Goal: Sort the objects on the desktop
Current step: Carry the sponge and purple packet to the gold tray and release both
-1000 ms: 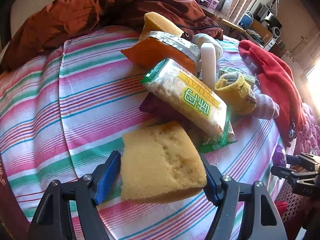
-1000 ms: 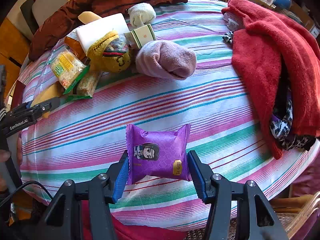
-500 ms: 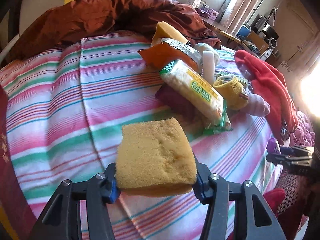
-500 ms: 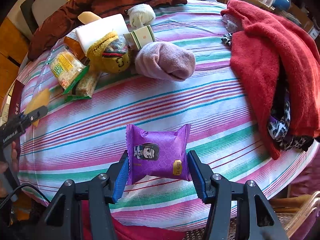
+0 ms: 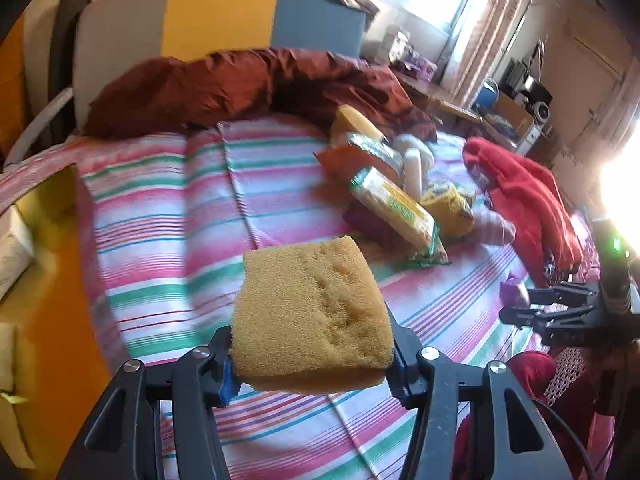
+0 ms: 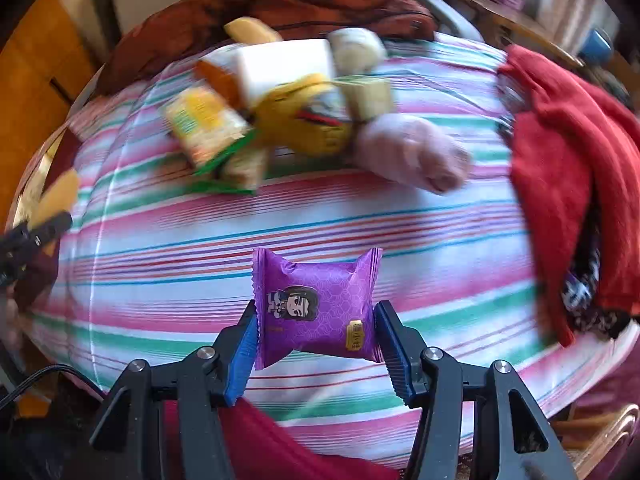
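Note:
My left gripper [image 5: 312, 364] is shut on a yellow sponge [image 5: 310, 312] and holds it above the striped tablecloth [image 5: 168, 208]. My right gripper [image 6: 316, 340] is shut on a purple snack packet [image 6: 316, 304], held above the near edge of the table. The left gripper with the sponge shows at the far left of the right wrist view [image 6: 52, 204]. The right gripper shows at the right of the left wrist view [image 5: 560, 312].
A pile of snack packets [image 5: 394, 204], a yellow sock [image 6: 308, 120], a pink sock [image 6: 412, 152] and a white block [image 6: 284, 64] lies at the table's far side. A red cloth [image 6: 560, 152] lies at right, a brown jacket [image 5: 240, 84] behind. A yellow bin [image 5: 48, 280] stands left of the table.
My left gripper closed on the sponge, lifted it and pulled back to the left. My right gripper kept the purple packet and rose slightly; its view is blurred by motion.

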`<state>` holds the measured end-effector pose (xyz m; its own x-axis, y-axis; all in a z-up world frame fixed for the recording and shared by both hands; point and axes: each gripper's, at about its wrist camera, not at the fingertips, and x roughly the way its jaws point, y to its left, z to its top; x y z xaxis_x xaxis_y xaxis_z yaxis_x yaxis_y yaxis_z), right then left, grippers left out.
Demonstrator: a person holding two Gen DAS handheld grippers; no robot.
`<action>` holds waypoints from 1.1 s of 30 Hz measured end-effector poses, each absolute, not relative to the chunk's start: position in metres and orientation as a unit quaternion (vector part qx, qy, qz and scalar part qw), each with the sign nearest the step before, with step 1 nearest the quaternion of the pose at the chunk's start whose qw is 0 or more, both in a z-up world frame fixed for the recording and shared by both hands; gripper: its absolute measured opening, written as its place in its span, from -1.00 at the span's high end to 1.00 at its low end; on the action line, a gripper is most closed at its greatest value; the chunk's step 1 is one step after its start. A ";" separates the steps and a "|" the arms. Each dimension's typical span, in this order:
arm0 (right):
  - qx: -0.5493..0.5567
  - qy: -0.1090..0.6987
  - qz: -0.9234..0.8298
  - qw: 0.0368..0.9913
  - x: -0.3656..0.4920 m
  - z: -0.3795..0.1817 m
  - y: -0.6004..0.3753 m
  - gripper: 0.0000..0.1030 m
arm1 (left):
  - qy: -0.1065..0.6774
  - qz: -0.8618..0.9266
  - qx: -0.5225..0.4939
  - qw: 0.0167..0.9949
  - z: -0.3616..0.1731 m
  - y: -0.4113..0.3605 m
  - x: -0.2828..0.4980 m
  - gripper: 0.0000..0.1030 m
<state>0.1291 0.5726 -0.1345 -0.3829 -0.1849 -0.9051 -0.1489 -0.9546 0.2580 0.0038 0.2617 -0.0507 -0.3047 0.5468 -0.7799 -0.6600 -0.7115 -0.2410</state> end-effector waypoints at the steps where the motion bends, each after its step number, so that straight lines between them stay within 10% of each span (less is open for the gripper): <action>1: 0.552 -0.149 -0.820 0.015 0.115 -0.136 0.572 -0.10 | 0.059 0.808 -0.453 0.371 -0.048 0.256 0.003 -0.11; 33: 0.467 -0.167 -0.790 0.361 -0.037 -0.046 0.246 -0.32 | -0.048 0.880 -0.462 0.098 -0.067 -0.016 -0.026 -0.13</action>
